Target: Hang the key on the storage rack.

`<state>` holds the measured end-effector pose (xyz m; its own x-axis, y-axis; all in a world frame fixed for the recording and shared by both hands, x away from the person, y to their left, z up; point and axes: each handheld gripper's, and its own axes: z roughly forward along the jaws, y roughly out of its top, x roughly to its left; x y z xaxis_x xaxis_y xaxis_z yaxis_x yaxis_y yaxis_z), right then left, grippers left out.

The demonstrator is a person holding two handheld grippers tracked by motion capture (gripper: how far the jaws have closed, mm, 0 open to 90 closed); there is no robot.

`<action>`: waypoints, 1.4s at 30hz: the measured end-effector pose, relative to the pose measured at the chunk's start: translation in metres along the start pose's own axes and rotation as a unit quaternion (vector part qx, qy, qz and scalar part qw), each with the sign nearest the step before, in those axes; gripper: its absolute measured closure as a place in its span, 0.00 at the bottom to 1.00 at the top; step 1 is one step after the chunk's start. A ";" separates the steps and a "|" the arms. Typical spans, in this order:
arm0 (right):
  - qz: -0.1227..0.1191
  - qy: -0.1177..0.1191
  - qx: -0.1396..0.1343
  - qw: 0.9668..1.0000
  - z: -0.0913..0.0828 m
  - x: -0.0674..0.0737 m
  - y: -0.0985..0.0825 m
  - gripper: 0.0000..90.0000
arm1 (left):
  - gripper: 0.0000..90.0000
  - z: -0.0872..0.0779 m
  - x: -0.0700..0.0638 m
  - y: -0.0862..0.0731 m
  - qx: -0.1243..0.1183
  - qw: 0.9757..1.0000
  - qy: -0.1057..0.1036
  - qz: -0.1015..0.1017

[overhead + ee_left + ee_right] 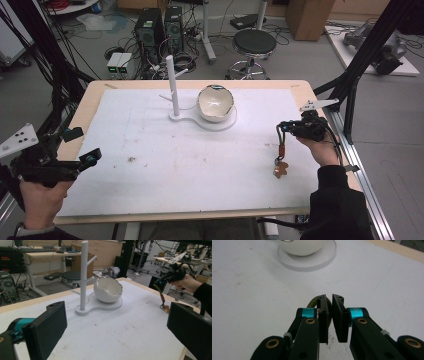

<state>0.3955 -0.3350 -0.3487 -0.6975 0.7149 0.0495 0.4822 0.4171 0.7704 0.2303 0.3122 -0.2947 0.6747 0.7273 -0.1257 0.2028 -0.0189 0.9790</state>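
Surface (150,165): white mat over a wooden top. I see it carrying the stand at its far middle and the keychain near its right edge.

Stand (173,85): white post with short side pegs, upright on a base that also bears the bowl. From my right tool it lies forward and to the left, well apart.

Bowl (215,103): white, jagged-rimmed like a cracked shell, just beside the post on the same base.

Left tool (82,147): held low at the near left corner of the surface, jaws spread wide, nothing between them. It is a good way from the stand and far from the keychain, so I judge it the idle one.

Right tool (281,127): jaws pinched nearly together on the olive cord loop (312,302) at the keychain's top; my right gripper view shows the cord caught at the left jaw.

Keychain (281,160): hangs straight down from the right tool, long axis near vertical, with its brown charm (281,169) at or just above the mat; I cannot tell whether it touches.

Governing relation: the loop is uppermost and the pegs stand higher and to the far left, so I judge the next move to be a carry up and leftward, made by the right tool.
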 end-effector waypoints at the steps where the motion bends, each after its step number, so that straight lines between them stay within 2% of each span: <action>1: -0.003 0.001 -0.004 1.000 -0.005 0.003 0.004 0.93 | 0.04 0.000 0.000 0.000 0.000 1.000 0.000 0.000; 8: -0.025 -0.004 -0.051 0.998 -0.039 0.020 0.030 0.93 | 0.04 0.000 0.000 0.000 0.000 1.000 0.001 0.000; 11: -0.033 -0.006 -0.064 0.997 -0.047 0.026 0.036 0.94 | 0.04 -0.001 -0.001 0.000 0.000 1.000 0.000 0.000; 12: -0.042 -0.009 -0.079 0.996 -0.055 0.031 0.042 0.94 | 0.04 -0.001 -0.001 0.000 0.000 1.000 -0.001 0.002; 16: -0.048 -0.013 -0.104 0.993 -0.067 0.038 0.049 0.94 | 0.04 -0.001 -0.001 0.001 -0.001 1.000 -0.001 0.001; 24: -0.057 -0.016 -0.122 0.991 -0.081 0.046 0.063 0.94 | 0.04 -0.003 -0.001 0.002 -0.006 1.000 -0.002 -0.001; 28: -0.060 -0.011 -0.129 0.990 -0.083 0.051 0.071 0.94 | 0.04 -0.004 -0.001 0.002 -0.005 1.000 0.001 0.000; 29: -0.064 -0.006 -0.130 0.989 -0.082 0.057 0.078 0.94 | 0.04 -0.004 -0.001 0.003 -0.005 1.000 0.004 0.002; 31: -0.068 -0.002 -0.130 0.989 -0.082 0.061 0.081 0.94 | 0.04 -0.007 -0.002 0.003 -0.010 1.000 0.009 0.005; 32: -0.073 0.004 -0.132 0.989 -0.079 0.068 0.090 0.94 | 0.04 -0.007 -0.002 0.004 -0.012 1.000 0.011 0.006; 35: -0.081 0.009 -0.134 0.988 -0.074 0.075 0.099 0.94 | 0.04 -0.009 -0.002 0.005 -0.014 1.000 0.011 0.006; 38: -0.086 0.020 -0.138 0.986 -0.062 0.087 0.118 0.94 | 0.04 -0.009 -0.003 0.005 -0.011 1.000 0.010 0.011; 40: -0.085 0.023 -0.138 0.987 -0.058 0.091 0.122 0.94 | 0.04 -0.010 -0.004 0.005 -0.010 1.000 0.014 0.016; 42: -0.089 0.026 -0.137 0.986 -0.044 0.100 0.136 0.94 | 0.04 -0.011 -0.005 0.005 -0.013 1.000 0.016 0.017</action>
<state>0.3678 -0.2314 -0.2107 -0.7878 0.6113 -0.0751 0.1927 0.3604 0.9127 0.2201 0.3161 -0.2871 0.6577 0.7482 -0.0877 0.1614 -0.0263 0.9865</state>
